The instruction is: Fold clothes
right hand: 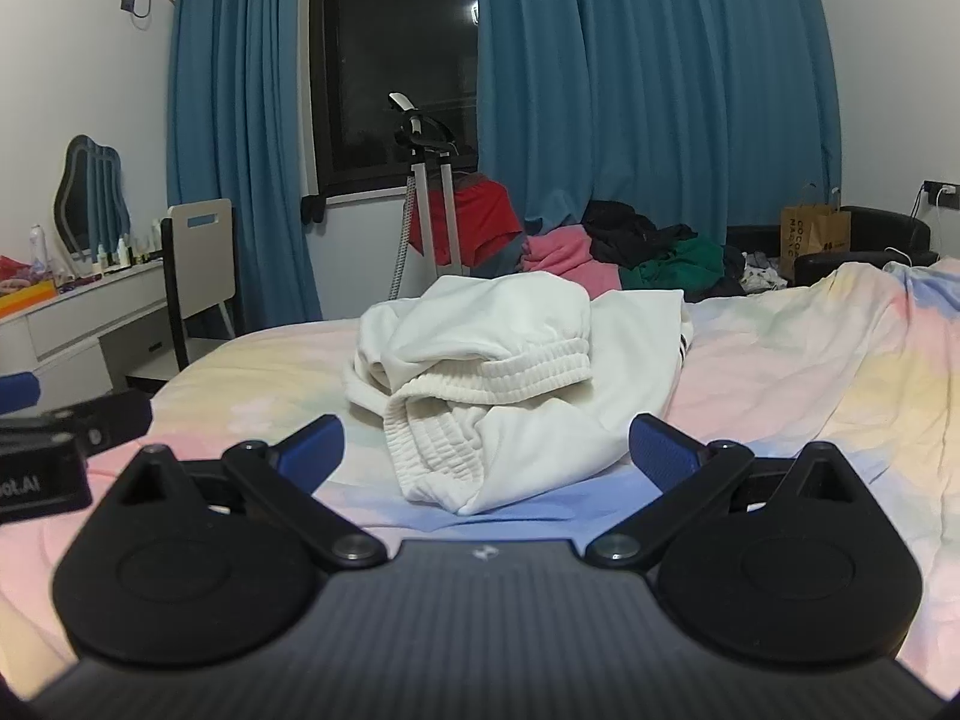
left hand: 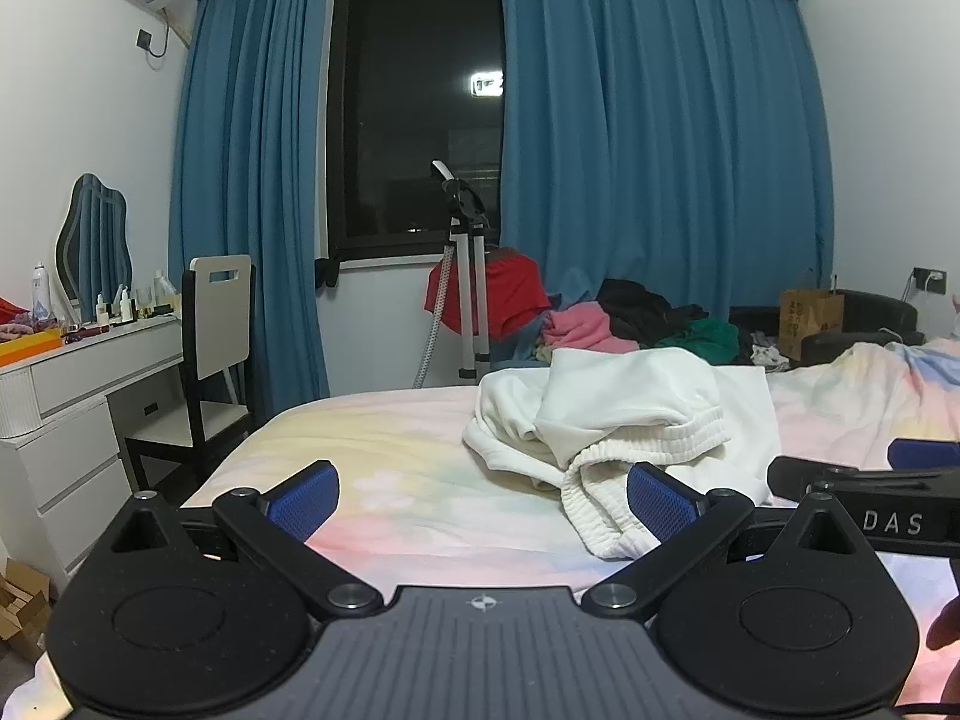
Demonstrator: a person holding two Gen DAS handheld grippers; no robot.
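Observation:
A crumpled white garment with a ribbed elastic waistband (left hand: pixel 624 420) lies in a heap on the pastel bed sheet (left hand: pixel 408 456); it shows in the right wrist view (right hand: pixel 504 372) straight ahead. My left gripper (left hand: pixel 483 495) is open and empty, low over the bed, with the heap just ahead and to its right. My right gripper (right hand: pixel 486 450) is open and empty, its jaws standing either side of the near waistband end, apart from it. Each gripper shows in the other's view, the right one (left hand: pixel 864 480) and the left one (right hand: pixel 66 426).
A pile of pink, black and green clothes (left hand: pixel 636 318) lies past the bed's far edge. A garment steamer stand (left hand: pixel 468 276) with a red cloth stands by the window. A white dresser (left hand: pixel 72 396) and chair (left hand: pixel 216 348) are at left. A paper bag (left hand: pixel 807 315) sits at right.

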